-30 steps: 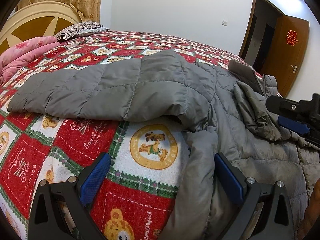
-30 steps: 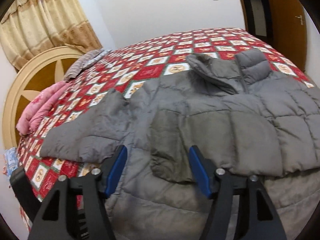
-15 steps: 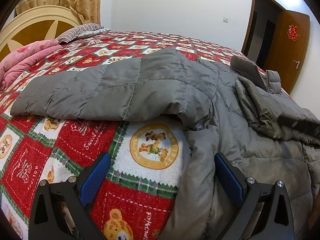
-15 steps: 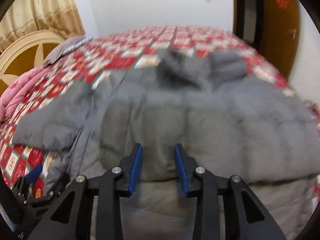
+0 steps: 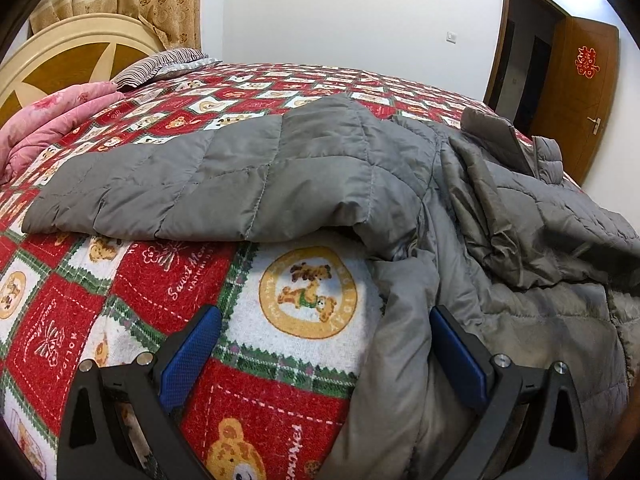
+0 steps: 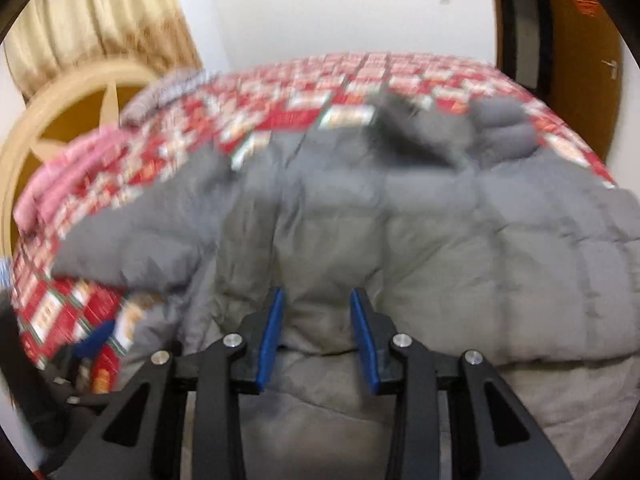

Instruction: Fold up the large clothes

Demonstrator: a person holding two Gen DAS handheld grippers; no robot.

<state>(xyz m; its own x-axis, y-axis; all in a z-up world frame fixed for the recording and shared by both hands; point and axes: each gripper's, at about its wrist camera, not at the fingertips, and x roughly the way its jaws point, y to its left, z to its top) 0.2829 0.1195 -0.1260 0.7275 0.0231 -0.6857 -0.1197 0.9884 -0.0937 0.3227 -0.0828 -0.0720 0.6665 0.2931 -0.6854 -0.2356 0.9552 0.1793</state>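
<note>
A grey quilted puffer jacket [image 5: 328,176] lies spread over the bed's red teddy-bear blanket [image 5: 168,280], one sleeve stretched toward the pink quilt [image 5: 52,116] by the round headboard [image 5: 68,60].

The left wrist view is sharp: the left gripper [image 5: 324,356] hangs with its jaws spread wide, the jacket's hem edge lying between them beside bare blanket, neither pad pressing. This view also shows the brown door [image 5: 576,92].

The right wrist view is motion-blurred. There the right gripper [image 6: 318,336] has its jaws drawn narrow around a raised fold of the jacket's lower front, pinching it. The left gripper's blue pad [image 6: 94,340] peeks in at lower left.
</note>
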